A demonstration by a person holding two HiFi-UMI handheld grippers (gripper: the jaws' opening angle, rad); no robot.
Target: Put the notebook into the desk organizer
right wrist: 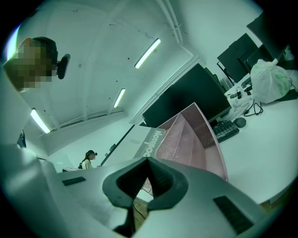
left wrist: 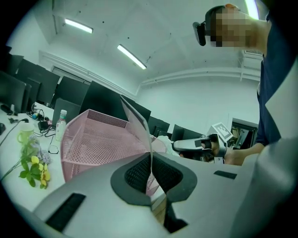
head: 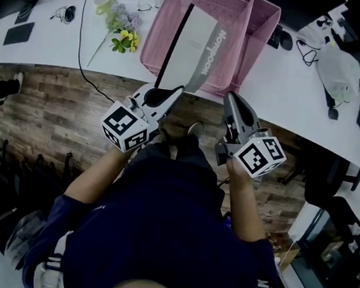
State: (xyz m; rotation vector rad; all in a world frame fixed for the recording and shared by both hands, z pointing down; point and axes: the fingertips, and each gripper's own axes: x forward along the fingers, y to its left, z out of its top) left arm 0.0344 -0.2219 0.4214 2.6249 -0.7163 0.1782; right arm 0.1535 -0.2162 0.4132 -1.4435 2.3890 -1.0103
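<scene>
The left gripper (head: 171, 96) was clamped on the lower edge of the thin grey-white, black-spined notebook (head: 193, 46). The notebook leaned slanted inside the pink wire-mesh desk organizer (head: 264, 24). The right gripper (head: 231, 99) hovered near the organizer's front, its ribbed jaws together on nothing

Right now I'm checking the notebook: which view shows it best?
Head view: the notebook shows most of its cover, partly in the organizer. Left gripper view sees it edge-on; right gripper view, only part.

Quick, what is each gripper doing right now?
Left gripper: closed on the notebook.
Right gripper: closed, holding nothing.
</scene>
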